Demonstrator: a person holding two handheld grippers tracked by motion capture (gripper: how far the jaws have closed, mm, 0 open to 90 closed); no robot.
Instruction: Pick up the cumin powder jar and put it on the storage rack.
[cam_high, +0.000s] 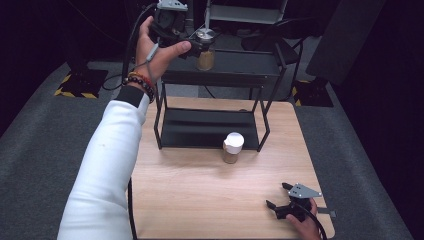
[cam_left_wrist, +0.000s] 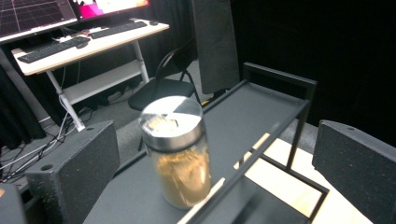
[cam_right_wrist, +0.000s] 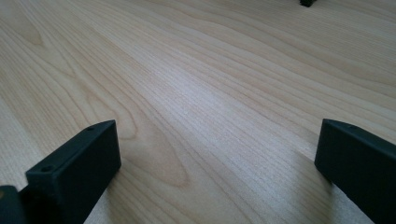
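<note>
A glass jar (cam_high: 205, 56) of brown powder with a silver lid stands on the top shelf of a black metal rack (cam_high: 240, 67). My left gripper (cam_high: 199, 44) is raised to that shelf and open. In the left gripper view the jar (cam_left_wrist: 177, 154) stands between the two wide-apart jaws, nearer the left one and touching neither. A second jar (cam_high: 233, 148), with a white lid, stands on the wooden table (cam_high: 200, 200) just in front of the rack. My right gripper (cam_high: 276, 195) rests low at the table's near right corner, open (cam_right_wrist: 215, 158) over bare wood.
The rack's lower shelf (cam_high: 210, 127) lies under the top one. Beyond the table are a black chair (cam_left_wrist: 163, 88), a white desk with keyboards (cam_left_wrist: 84, 44), a dark upright panel (cam_left_wrist: 215, 42) and grey carpet (cam_high: 45, 140).
</note>
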